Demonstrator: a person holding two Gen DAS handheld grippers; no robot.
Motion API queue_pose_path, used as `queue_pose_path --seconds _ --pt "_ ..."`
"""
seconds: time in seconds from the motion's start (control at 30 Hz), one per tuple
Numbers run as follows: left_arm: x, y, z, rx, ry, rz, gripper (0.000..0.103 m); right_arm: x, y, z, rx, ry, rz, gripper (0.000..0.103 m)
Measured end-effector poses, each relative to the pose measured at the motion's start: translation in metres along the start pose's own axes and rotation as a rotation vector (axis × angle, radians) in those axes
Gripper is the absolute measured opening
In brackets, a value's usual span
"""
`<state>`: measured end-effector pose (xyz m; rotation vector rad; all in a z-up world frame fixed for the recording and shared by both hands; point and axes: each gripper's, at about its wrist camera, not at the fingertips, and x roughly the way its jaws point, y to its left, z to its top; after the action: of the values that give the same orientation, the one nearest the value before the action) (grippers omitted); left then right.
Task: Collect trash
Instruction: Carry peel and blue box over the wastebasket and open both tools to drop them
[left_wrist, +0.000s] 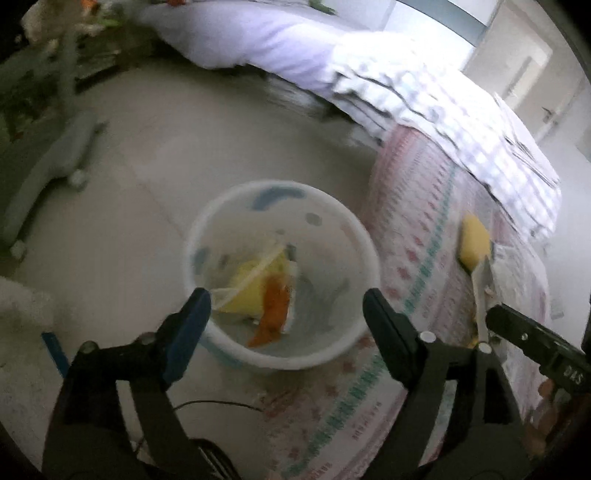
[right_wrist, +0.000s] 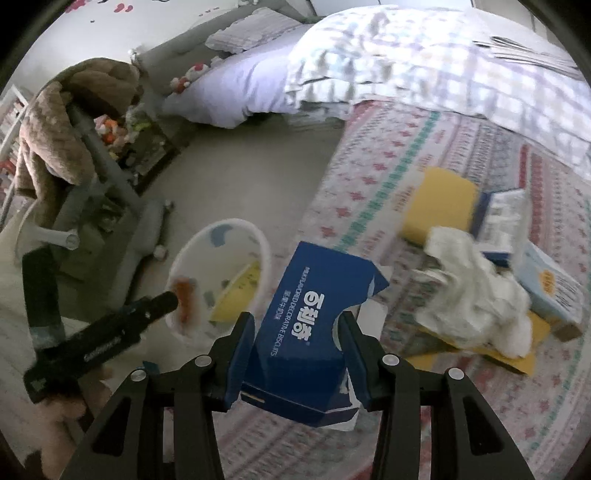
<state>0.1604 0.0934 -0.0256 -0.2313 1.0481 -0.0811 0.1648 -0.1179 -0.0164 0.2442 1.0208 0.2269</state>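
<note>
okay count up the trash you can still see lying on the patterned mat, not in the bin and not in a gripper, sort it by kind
On the mat, right wrist view:
Yellow sponge: 1
Crumpled white tissue wad: 1
Small cartons, blue and white and pale blue: 2
Flat yellow card under the wad: 1
Total: 5

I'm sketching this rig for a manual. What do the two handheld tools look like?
Both match. The left tool and right tool have black angular linkage arms with silver round pivot pins, and their fingers carry flat blue inner pads.
</note>
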Motion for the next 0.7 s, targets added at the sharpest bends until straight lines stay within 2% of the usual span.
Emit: queue_pose_path --seconds 0.07,0.13,0.2,0.27,0.57,0.7 --pt "0.000 0.006 0.000 -0.010 0.015 0.028 0.086 0.006 0.005 0.003 -0.006 0.004 0.004 0.048" --pt "0.001 0.012 -0.002 -0.009 0.026 0.079 0.091 0.013 0.008 0.005 -0.005 0.016 0.008 0.048" --pt "0.001 0.019 -0.002 -0.002 0.023 0.141 0.093 0.021 0.012 0.006 0.000 0.029 0.013 0.048" --pt "0.000 0.026 -0.001 -0.002 0.018 0.167 0.094 0.030 0.017 0.008 0.005 0.039 0.018 0.048" --pt "-0.008 0.043 -0.001 -0.034 0.015 0.187 0.097 0.060 0.046 0.023 0.020 0.061 0.039 0.048" --pt "-0.011 0.049 -0.001 -0.038 0.004 0.229 0.097 0.067 0.058 0.031 0.021 0.045 0.051 0.049"
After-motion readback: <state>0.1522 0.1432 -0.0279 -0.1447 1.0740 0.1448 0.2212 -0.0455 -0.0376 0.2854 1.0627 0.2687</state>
